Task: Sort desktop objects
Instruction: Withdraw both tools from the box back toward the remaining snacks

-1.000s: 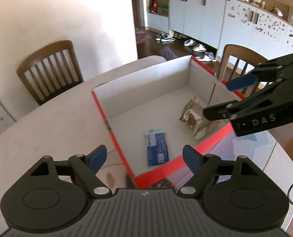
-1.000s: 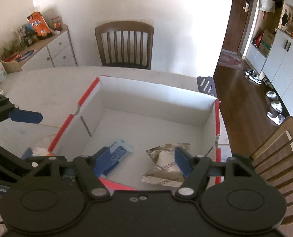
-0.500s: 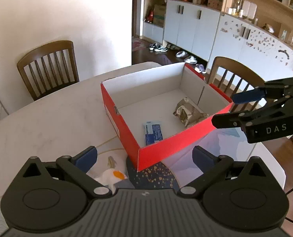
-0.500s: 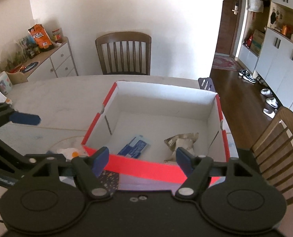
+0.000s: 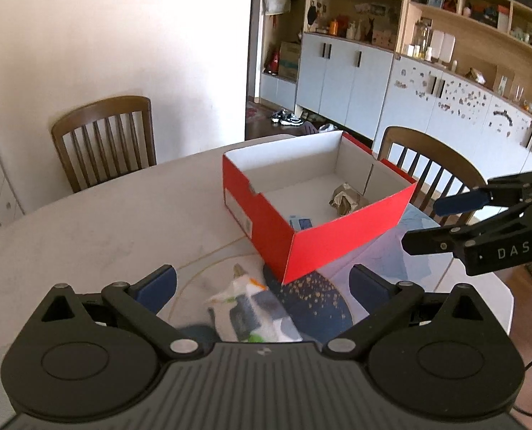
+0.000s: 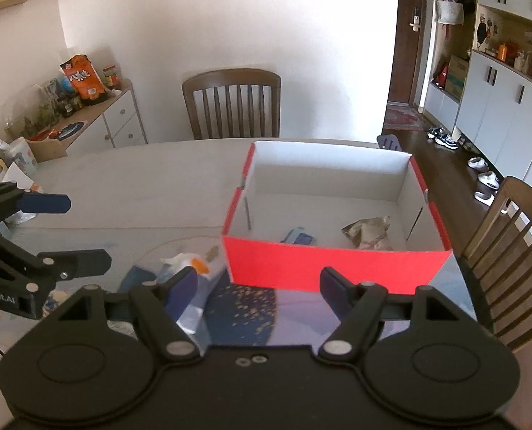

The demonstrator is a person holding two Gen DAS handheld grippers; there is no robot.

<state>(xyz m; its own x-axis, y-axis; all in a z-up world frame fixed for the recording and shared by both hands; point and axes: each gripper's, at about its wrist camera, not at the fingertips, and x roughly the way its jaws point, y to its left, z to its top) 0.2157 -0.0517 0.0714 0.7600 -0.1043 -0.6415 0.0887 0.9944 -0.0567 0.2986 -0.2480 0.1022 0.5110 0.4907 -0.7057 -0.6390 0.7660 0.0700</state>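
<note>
A red box (image 5: pixel 334 247) (image 6: pixel 323 267) with a white inside stands on the table. In it lie a blue packet (image 5: pixel 300 223) (image 6: pixel 299 237) and a crumpled silver wrapper (image 5: pixel 346 197) (image 6: pixel 368 233). A white packet with an orange spot (image 5: pixel 251 304) (image 6: pixel 188 263) lies on the table in front of the box. My left gripper (image 5: pixel 262 281) is open and empty, just above that packet. My right gripper (image 6: pixel 258 283) is open and empty, in front of the box's near wall; it also shows at the right of the left wrist view (image 5: pixel 455 222).
The white table (image 5: pixel 97 229) carries a dark blue speckled mat (image 5: pixel 312 301) under the box corner. Wooden chairs (image 5: pixel 104 139) (image 5: pixel 427 168) stand at the far side and right. A sideboard with snacks (image 6: pixel 86 107) stands at left.
Both grippers have pulled back and up from over the box, towards the table's near side. The white packet and mat have come into view. Both stay open.
</note>
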